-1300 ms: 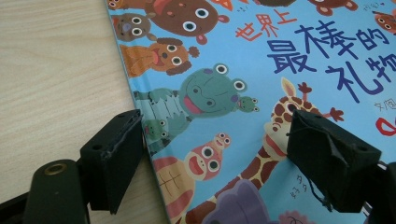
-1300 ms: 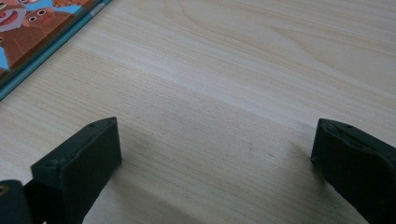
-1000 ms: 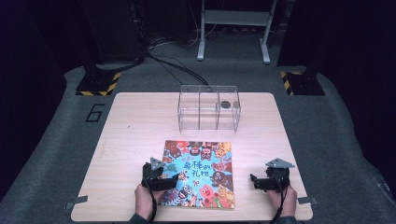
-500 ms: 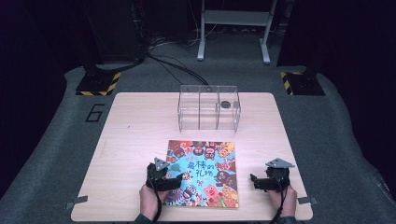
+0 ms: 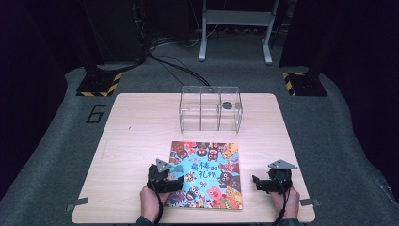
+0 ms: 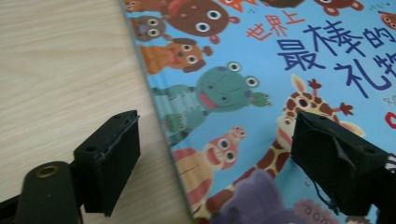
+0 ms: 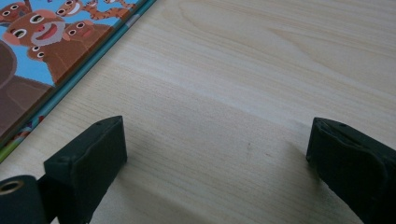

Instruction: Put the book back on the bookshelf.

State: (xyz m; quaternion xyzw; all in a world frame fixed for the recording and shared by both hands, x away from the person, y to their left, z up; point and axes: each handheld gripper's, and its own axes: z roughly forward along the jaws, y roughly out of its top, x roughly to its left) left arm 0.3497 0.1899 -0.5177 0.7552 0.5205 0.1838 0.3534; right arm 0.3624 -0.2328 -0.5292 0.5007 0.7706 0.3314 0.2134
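Near the table's (image 5: 131,141) front edge lies a thin, stiff, slick picture book (image 5: 207,174); left gripper (image 6: 215,154), just opening, straddles its spine edge, the best hold; right gripper (image 7: 217,158) spread, empty.

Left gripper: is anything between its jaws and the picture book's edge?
Nothing visible. The left gripper has its jaws open and straddling the left edge of the picture book, one over the bare table, the other over the cover; they have just been opening and press on nothing.
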